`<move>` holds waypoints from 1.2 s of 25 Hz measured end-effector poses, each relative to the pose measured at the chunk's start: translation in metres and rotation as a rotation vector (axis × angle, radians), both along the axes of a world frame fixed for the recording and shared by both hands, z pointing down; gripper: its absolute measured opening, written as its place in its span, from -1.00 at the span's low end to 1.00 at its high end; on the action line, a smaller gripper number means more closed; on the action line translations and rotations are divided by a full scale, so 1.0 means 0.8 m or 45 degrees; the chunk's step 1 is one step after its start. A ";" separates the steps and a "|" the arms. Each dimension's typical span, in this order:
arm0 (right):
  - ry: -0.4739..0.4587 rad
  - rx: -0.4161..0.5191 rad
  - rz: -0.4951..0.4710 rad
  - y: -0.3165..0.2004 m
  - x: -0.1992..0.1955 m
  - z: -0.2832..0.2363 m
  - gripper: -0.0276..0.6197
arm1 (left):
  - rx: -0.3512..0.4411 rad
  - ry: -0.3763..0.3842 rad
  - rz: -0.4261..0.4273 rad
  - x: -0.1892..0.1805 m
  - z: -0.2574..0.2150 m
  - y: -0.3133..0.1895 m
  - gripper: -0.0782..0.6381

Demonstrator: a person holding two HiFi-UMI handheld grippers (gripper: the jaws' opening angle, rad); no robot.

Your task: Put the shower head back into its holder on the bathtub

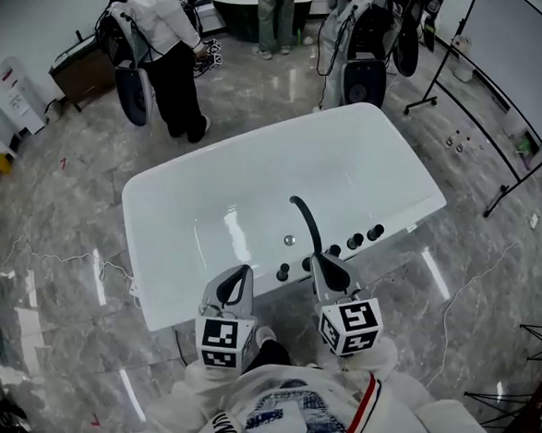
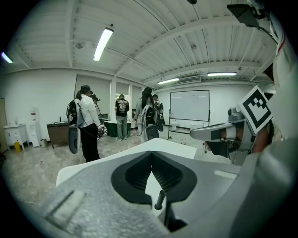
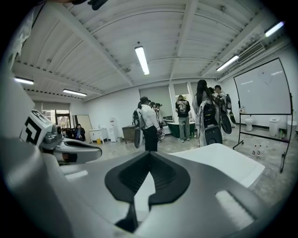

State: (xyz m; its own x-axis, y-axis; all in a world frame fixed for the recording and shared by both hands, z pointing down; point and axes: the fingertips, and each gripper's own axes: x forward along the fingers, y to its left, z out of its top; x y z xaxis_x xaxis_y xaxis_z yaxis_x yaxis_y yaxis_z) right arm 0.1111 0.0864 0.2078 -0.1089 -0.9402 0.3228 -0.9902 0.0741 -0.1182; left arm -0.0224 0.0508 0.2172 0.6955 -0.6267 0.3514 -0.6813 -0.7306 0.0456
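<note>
The white bathtub (image 1: 187,203) lies in front of me in the head view. A black curved spout (image 1: 305,220) and a row of black knobs (image 1: 354,242) stand on its near rim. Both grippers hover side by side just above that rim. My left gripper (image 1: 246,271) is shut and holds nothing; below its jaws (image 2: 151,154) a slim black upright rod (image 2: 159,199) shows on the rim. My right gripper (image 1: 317,259) is shut and holds nothing too (image 3: 149,153). I cannot tell which black fitting is the shower head.
Several people with equipment packs stand beyond the tub (image 1: 172,51). A whiteboard on a stand (image 1: 511,74) is at the right. Cables (image 1: 470,285) trail over the grey marble floor. A dark cabinet (image 1: 80,71) and a second dark tub (image 1: 238,10) sit far back.
</note>
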 end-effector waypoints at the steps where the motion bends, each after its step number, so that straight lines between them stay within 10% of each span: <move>1: -0.003 0.005 -0.007 0.009 0.003 -0.002 -0.90 | 0.008 -0.002 -0.007 0.003 -0.004 0.008 -0.78; 30: -0.074 0.014 -0.217 0.242 0.008 0.000 -0.90 | 0.068 -0.071 -0.208 0.011 -0.019 0.257 -0.78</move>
State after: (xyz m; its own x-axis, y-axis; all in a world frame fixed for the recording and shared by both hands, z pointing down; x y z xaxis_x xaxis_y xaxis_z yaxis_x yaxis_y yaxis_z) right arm 0.1175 0.2799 0.2078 -0.2849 -0.9101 0.3010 -0.9548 0.2416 -0.1732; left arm -0.0132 0.2563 0.2020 0.5633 -0.7487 0.3496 -0.7916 -0.6103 -0.0315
